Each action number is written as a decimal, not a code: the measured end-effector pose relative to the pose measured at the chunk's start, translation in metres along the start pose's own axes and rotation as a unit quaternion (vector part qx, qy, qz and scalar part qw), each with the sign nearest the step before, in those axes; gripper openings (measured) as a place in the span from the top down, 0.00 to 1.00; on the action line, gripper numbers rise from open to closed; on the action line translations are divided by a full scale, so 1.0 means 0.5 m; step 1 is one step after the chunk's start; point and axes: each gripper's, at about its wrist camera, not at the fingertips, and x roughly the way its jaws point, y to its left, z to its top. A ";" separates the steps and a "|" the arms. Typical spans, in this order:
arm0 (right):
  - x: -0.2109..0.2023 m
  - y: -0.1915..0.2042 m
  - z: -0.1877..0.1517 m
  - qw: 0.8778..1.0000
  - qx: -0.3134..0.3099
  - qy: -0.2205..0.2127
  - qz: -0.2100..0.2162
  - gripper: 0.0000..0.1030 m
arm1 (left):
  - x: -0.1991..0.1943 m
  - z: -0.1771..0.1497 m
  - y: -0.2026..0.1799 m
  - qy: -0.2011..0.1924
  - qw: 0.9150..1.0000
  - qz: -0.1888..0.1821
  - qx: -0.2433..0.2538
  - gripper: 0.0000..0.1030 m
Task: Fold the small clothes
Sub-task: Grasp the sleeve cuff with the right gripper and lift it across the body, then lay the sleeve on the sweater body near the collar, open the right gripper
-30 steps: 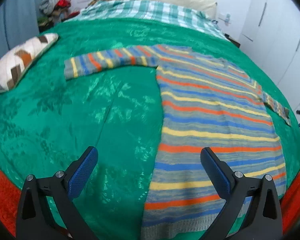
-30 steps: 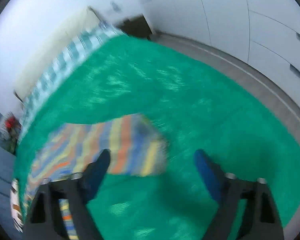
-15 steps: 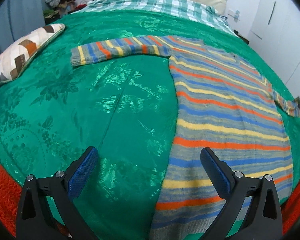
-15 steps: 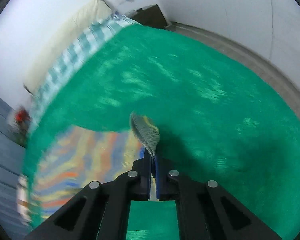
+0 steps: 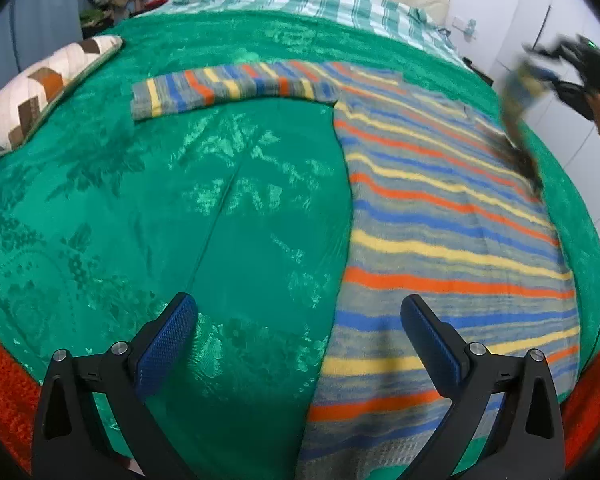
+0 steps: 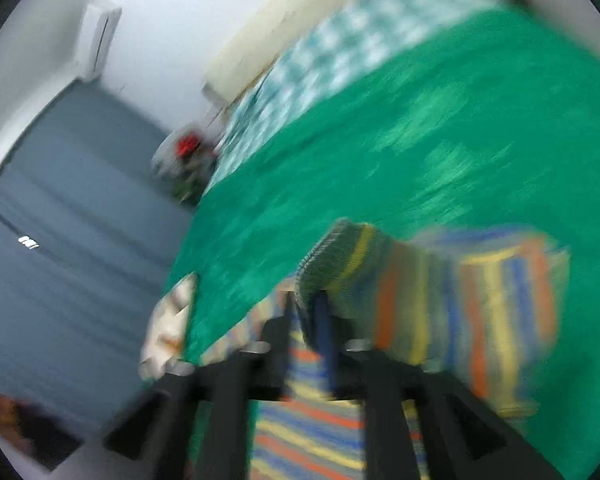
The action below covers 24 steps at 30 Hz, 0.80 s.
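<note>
Main risk we are seeing: the right gripper [image 6: 306, 312] is pinching only the ribbed cuff of the sleeve [image 6: 440, 296], a thin bite right at the fabric edge, and the right wrist view is heavily blurred, so we are judging the swing as fast. A fast swing could be pulling the cuff out of the jaws, or dragging the shoulder so the sweater [image 5: 452, 240] is bunching instead of folding clean. Nothing is pinning the body down, so the whole garment could be sliding across the green bedspread [image 5: 220, 208] toward the left edge of the bed.

Right gripper: jaws closed tight on the cuff, sleeve lifted clear of the bed and hanging over the sweater's right side; in the left wrist view it is showing high near the right edge of the bed.

Left gripper [image 5: 298, 332]: jaws spread wide, holding nothing, hovering above the near edge of the bed, straddling the sweater's left side seam. We are not seeing contact with the fabric.

Sweater is lying flat on the right half of the bed, hem at the near edge, other sleeve [image 5: 228, 88] stretched out toward the patterned pillow [image 5: 48, 88] on the left edge.
</note>
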 end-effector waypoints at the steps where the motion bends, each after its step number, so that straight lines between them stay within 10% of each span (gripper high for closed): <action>1: 0.034 0.002 -0.001 1.000 0.013 0.011 0.009 0.37 | 0.002 0.000 0.000 0.001 1.000 0.000 0.000 0.01; 14: -0.020 -0.208 -0.043 0.994 0.095 0.031 -0.054 0.37 | 0.006 0.006 -0.005 0.000 1.000 -0.005 0.001 0.01; 19: 0.006 -0.332 -0.116 0.974 0.153 0.063 -0.156 0.50 | 0.011 0.002 -0.004 0.005 1.000 0.005 0.005 0.01; 24: -0.020 -0.264 -0.096 0.981 0.085 0.038 -0.173 0.50 | 0.010 0.008 0.000 0.002 1.000 -0.003 -0.003 0.01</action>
